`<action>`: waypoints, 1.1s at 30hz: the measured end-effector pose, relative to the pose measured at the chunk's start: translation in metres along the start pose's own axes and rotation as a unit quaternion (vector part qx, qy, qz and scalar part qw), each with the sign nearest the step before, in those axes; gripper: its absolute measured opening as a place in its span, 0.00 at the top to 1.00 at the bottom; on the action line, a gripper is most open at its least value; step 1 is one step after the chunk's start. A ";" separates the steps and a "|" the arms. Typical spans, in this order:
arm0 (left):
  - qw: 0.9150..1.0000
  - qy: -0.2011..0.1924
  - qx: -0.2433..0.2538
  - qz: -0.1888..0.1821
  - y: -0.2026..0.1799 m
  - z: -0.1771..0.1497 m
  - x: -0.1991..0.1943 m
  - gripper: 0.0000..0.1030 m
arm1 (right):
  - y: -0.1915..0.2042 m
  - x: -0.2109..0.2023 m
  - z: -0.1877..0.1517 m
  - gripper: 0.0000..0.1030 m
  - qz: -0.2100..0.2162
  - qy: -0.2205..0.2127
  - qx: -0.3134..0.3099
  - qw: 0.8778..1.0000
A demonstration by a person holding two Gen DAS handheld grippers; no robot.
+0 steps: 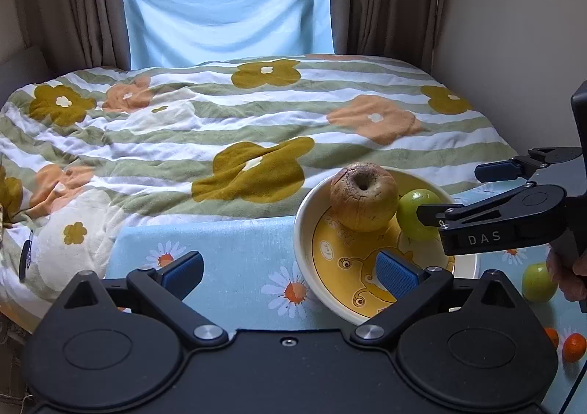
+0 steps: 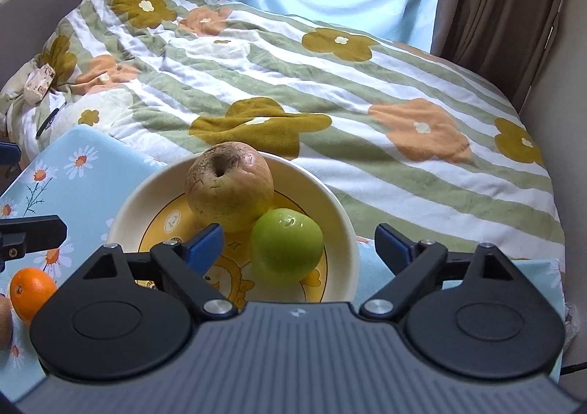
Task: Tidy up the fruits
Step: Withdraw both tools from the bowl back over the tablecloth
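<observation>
A cream bowl (image 2: pixel 341 215) with a yellow cartoon bottom stands on the daisy-print table. In it lie a large brownish apple (image 2: pixel 229 186) and a small green apple (image 2: pixel 288 245). My right gripper (image 2: pixel 299 245) is open, its fingers on either side of the green apple, just above the bowl. In the left wrist view the bowl (image 1: pixel 304 230), brownish apple (image 1: pixel 363 197) and green apple (image 1: pixel 414 210) show, with the right gripper (image 1: pixel 451 190) reaching in from the right. My left gripper (image 1: pixel 290 269) is open and empty at the bowl's left rim.
A second green apple (image 1: pixel 537 283) and small oranges (image 1: pixel 574 347) lie on the table right of the bowl. An orange (image 2: pixel 31 291) and a brown fruit (image 2: pixel 4 324) lie at left in the right wrist view. A bed with a flowered quilt (image 1: pixel 238 127) is behind the table.
</observation>
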State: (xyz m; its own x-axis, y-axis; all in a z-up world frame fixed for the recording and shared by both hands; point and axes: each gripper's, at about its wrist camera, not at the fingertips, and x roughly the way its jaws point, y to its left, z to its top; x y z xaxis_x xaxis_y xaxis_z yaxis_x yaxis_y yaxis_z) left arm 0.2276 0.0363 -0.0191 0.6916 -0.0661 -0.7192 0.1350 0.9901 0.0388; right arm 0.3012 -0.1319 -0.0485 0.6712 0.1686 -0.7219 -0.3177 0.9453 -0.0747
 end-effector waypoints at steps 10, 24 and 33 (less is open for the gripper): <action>0.999 -0.035 -0.002 0.013 -0.019 -0.004 -0.046 0.01 | -0.013 -0.064 -0.005 0.00 0.006 -0.024 0.022 0.999; 0.993 -0.100 -0.024 0.051 -0.052 -0.042 -0.134 0.01 | -0.022 -0.165 -0.046 0.00 0.025 -0.054 0.044 0.997; 0.990 -0.113 -0.040 0.080 -0.068 -0.088 -0.169 0.01 | -0.011 -0.205 -0.089 0.00 0.034 -0.061 0.037 0.997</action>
State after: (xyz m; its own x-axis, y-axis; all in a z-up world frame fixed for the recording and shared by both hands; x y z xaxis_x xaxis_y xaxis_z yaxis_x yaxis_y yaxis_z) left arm 0.0390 -0.0093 0.0388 0.8414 0.0757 -0.5351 -0.0402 0.9962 0.0777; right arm 0.1076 -0.2012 0.0390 0.7271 0.2615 -0.6348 -0.3183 0.9476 0.0258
